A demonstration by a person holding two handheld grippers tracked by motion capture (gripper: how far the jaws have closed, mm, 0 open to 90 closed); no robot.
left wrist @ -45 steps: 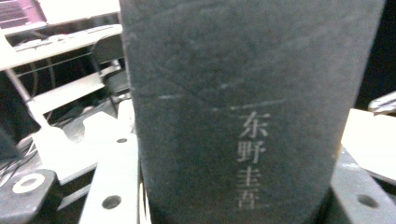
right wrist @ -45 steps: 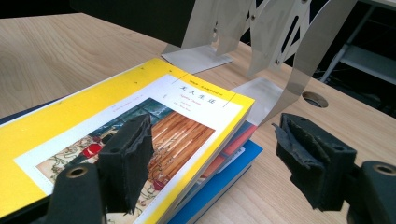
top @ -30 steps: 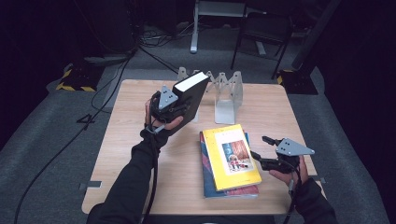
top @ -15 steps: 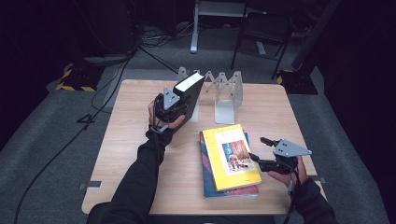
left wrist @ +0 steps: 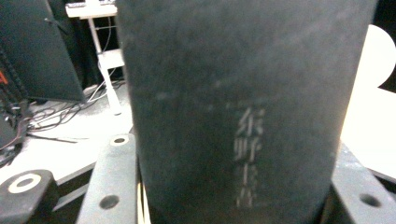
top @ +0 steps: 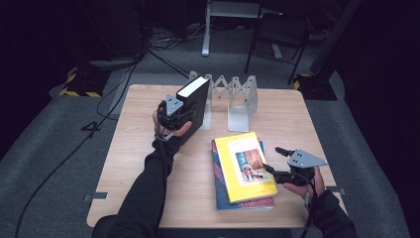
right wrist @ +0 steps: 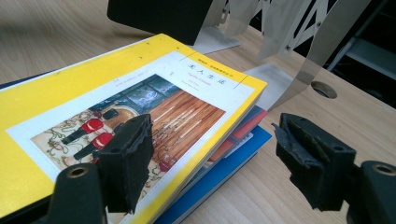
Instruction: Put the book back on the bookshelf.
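Beside the metal book rack [top: 233, 96], the left gripper's [top: 174, 115] fingers pinch a black book [top: 194, 104] that could tip if released off-slot, while the right gripper's [top: 277, 164] fingers stand spread.

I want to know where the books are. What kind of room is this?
Probably a recording studio or lab, not a home. A wooden table stands on grey carpet in a dark room, black cables trail across the floor, and yellow-and-black hazard tape marks the floor.

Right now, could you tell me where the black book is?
In the high view the black book stands left of centre, clamped in the left gripper, beside the metal book rack.
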